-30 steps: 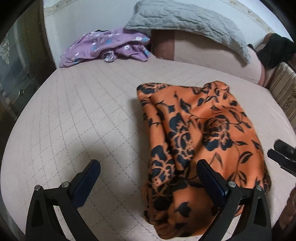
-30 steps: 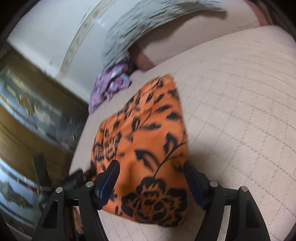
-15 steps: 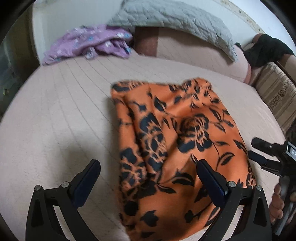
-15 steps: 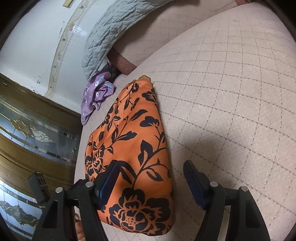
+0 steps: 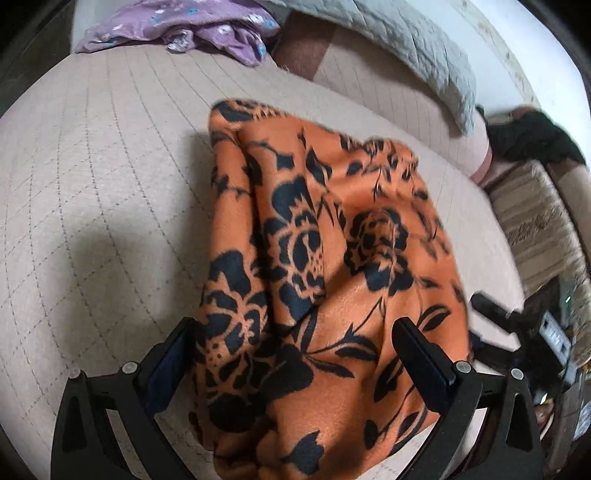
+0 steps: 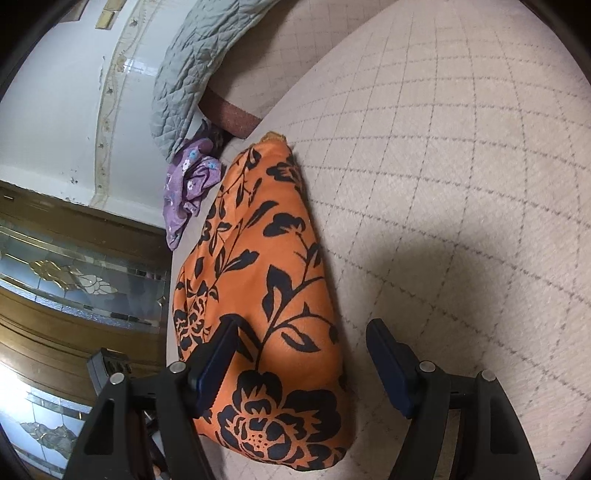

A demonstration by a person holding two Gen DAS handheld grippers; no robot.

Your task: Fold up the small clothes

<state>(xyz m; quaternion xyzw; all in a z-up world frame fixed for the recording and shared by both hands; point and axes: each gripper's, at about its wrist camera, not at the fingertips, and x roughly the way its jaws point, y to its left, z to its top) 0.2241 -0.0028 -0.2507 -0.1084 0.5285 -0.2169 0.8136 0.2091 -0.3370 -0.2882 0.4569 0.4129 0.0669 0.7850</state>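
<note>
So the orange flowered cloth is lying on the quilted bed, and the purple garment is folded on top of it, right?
Not on top. The left wrist view shows the purple garment crumpled apart at the bed's far edge, near the grey pillow. The orange flowered cloth does lie on the bed.

Floral garment (image 5: 332,280) lies mid-bed (image 5: 92,184) (another garment (image 5: 177,26) behind, beside pillow (image 5: 406,40)).

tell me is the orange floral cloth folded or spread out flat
Folded, roughly: the orange black-flowered cloth lies doubled in a bunched, layered strip with creases on the beige quilted bed.
</note>
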